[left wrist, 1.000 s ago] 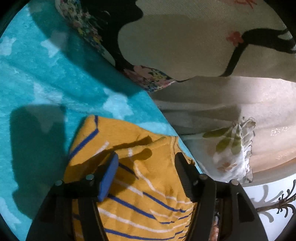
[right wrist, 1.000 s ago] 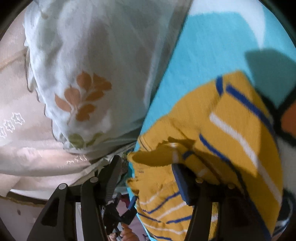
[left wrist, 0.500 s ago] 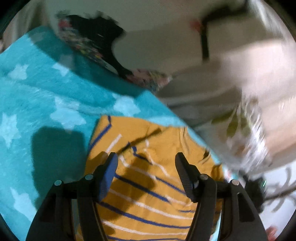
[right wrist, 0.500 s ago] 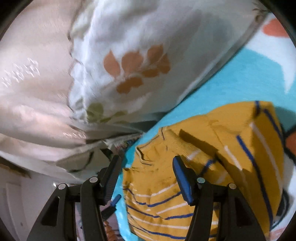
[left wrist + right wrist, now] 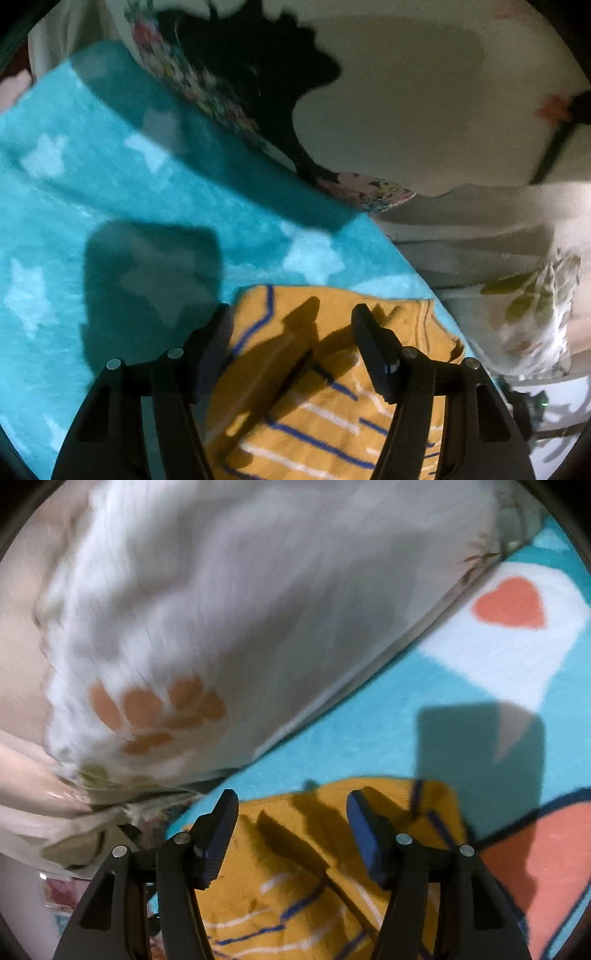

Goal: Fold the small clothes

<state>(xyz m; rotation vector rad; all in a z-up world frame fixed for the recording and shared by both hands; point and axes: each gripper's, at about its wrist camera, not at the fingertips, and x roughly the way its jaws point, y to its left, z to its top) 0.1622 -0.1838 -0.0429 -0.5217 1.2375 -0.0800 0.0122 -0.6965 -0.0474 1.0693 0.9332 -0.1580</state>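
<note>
A small mustard-yellow garment with blue and white stripes (image 5: 325, 398) lies folded on a turquoise blanket with white stars (image 5: 110, 206). My left gripper (image 5: 291, 317) is open and empty, its jaws standing over the garment's far edge. In the right wrist view the same garment (image 5: 295, 886) lies below my right gripper (image 5: 291, 805), which is open and empty above its far edge. The blanket there (image 5: 369, 731) shows white and orange shapes.
A white pillow with leaf prints (image 5: 229, 627) lies along the blanket's edge; it also shows in the left wrist view (image 5: 532, 317). A cream and black floral cloth (image 5: 406, 103) lies beyond the blanket. Beige bedding (image 5: 18, 664) is at the left.
Both grippers have drawn back and lifted off the garment, staying open. The garment now sits lower in both views and more blanket shows ahead.
</note>
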